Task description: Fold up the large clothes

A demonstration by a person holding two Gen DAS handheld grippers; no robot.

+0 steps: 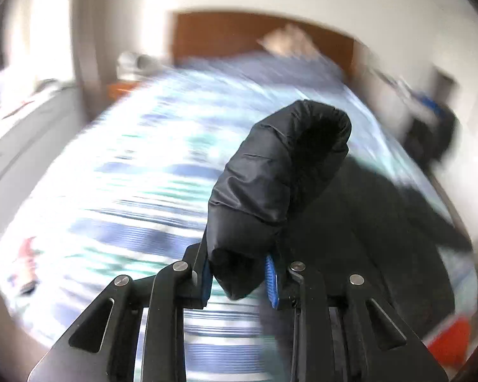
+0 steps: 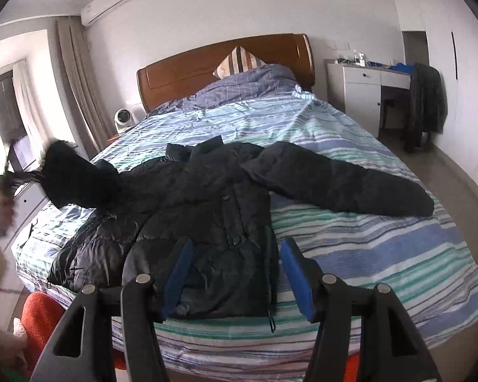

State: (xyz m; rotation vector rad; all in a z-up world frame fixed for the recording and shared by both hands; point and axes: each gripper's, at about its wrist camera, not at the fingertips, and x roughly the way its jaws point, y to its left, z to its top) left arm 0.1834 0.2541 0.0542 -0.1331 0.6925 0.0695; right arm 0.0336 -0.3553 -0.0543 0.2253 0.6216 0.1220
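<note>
A black puffer jacket (image 2: 207, 210) lies spread on a striped bed (image 2: 382, 254), its right sleeve (image 2: 344, 184) stretched out flat to the right. My left gripper (image 1: 239, 273) is shut on the cuff of the jacket's left sleeve (image 1: 277, 175) and holds it raised above the bed; the left wrist view is motion-blurred. That raised sleeve also shows in the right wrist view (image 2: 76, 178), at the left. My right gripper (image 2: 235, 273) is open and empty, just above the jacket's hem near the foot of the bed.
A wooden headboard (image 2: 191, 73), a folded blue quilt (image 2: 245, 86) and a pillow (image 2: 239, 60) are at the far end. A white desk (image 2: 363, 95) with a chair draped in dark clothing (image 2: 427, 102) stands at the right. An orange item (image 2: 41, 315) lies at the lower left.
</note>
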